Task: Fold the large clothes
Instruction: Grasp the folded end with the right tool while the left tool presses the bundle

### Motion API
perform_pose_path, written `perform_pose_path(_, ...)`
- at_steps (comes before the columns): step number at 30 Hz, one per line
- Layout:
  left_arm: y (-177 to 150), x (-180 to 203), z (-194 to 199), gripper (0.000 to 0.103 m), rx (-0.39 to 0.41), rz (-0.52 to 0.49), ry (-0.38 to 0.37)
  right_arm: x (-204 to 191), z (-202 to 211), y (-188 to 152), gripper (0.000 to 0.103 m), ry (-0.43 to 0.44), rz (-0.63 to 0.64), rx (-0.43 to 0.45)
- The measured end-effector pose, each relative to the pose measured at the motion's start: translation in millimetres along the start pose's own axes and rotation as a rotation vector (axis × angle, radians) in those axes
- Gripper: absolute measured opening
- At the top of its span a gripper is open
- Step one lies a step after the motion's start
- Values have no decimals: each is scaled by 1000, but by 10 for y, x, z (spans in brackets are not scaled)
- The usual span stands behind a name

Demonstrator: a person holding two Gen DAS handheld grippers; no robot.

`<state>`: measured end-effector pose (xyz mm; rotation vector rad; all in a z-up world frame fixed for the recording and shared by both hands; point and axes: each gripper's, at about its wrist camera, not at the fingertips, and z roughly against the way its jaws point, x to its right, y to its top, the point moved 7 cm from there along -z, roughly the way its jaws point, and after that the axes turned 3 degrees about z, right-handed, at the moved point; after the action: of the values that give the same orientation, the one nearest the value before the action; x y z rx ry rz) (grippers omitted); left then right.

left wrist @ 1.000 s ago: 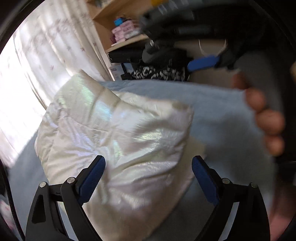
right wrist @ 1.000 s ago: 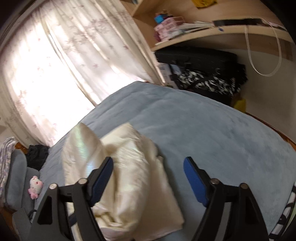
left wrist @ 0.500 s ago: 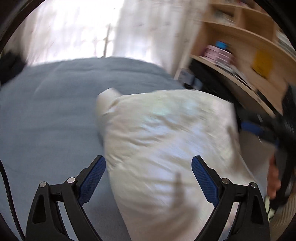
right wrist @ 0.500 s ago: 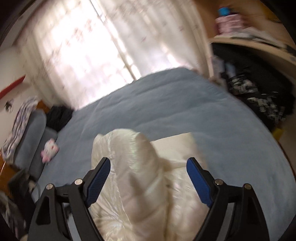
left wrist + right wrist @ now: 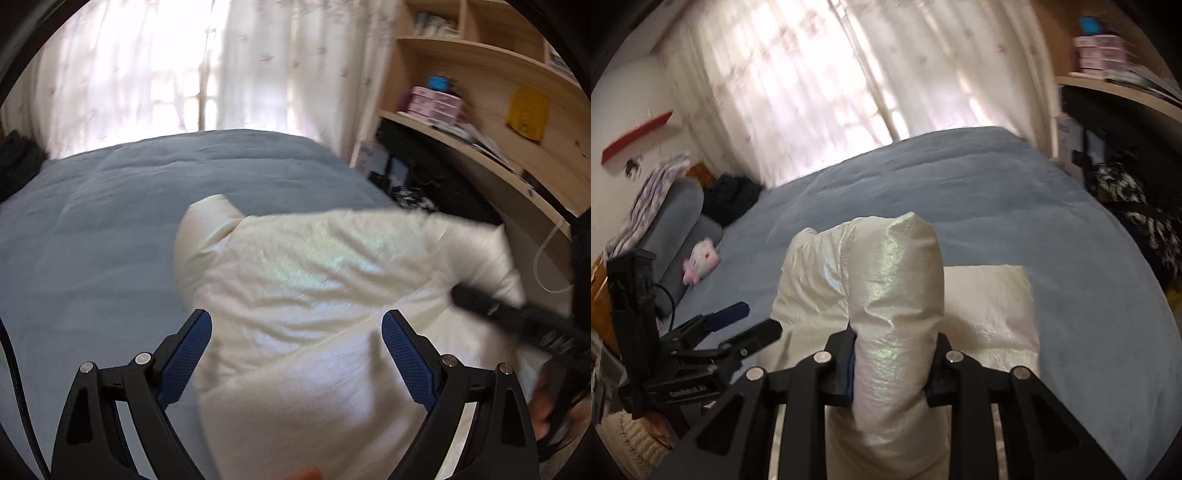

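Left wrist view: a puffy cream jacket (image 5: 325, 295) lies bundled on a bed covered by a grey-blue blanket (image 5: 110, 221), near the edge closest to the wooden shelves (image 5: 480, 110). The left gripper (image 5: 296, 350) hangs over it with its jaws spread wide, blue pads either side of the fabric and pressing on nothing. At the right edge, the dark arm of the right gripper (image 5: 517, 314) reaches across the jacket's far corner, a person's fingers (image 5: 543, 402) curled round its handle. Sheer curtains (image 5: 166, 66) glow behind the bed.

Right wrist view: the right gripper's (image 5: 889, 365) jaws have just been closing and now pinch a thick, padded roll of the jacket (image 5: 897, 295), which stands up between the pads. The rest of the garment spreads flat on the blanket beneath and to the right. The left gripper (image 5: 746, 321) shows at lower left, jaws apart, just beside the jacket. A small plush toy (image 5: 701, 260) rests by a grey cushion (image 5: 679, 221) at the bed's far left.
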<state>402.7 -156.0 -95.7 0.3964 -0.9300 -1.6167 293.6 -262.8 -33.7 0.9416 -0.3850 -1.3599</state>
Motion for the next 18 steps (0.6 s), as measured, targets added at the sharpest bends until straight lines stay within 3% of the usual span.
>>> perform_pose_path(4, -79, 239, -126, 92, -51, -38, -5, 367, -103, -301, 31, 1, -156, -17)
perform_pose_path(6, -178, 315, -276, 92, -80, -68, 34, 554, -152, -448, 40, -4, -224, -10)
perform_pose_path(18, -364, 309, -662, 102, -96, -116, 147, 706, -510, -659, 45, 31, -252, 42)
